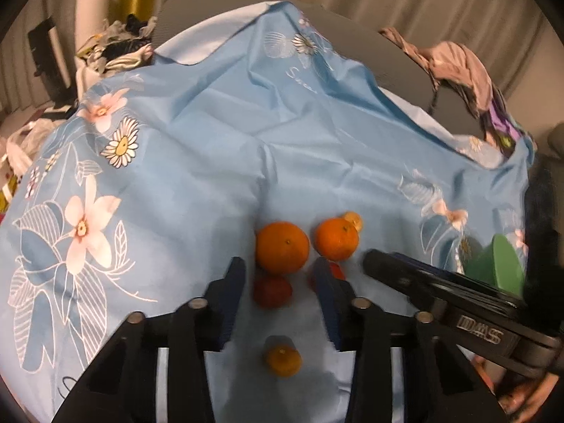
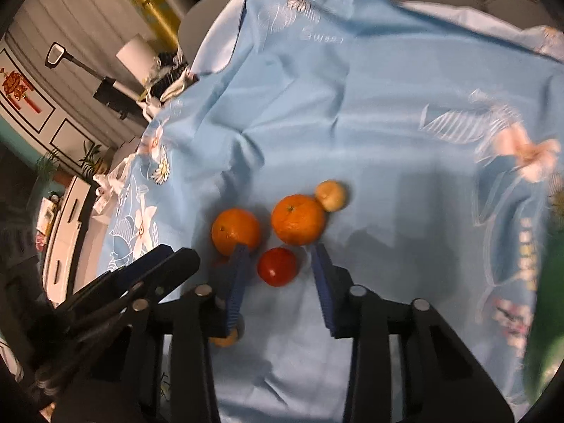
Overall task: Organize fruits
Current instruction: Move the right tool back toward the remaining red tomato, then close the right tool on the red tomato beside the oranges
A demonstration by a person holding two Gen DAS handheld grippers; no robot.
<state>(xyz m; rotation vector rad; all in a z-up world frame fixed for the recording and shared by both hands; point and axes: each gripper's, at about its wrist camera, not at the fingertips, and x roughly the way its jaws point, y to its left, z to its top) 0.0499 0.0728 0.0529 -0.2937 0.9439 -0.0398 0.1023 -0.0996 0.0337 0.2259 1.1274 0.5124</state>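
both grippers' jaws stand open, each framing a red fruit (image 2: pixel 277 267) without touching it.

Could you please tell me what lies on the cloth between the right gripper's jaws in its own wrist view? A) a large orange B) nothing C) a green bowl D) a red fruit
D: the red fruit lies on the blue cloth between the right gripper jaws, which stand apart from it.

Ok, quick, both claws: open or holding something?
Left claw: open, red fruit between its fingers, not gripped.
Right claw: open, another red fruit between its fingers, not gripped.
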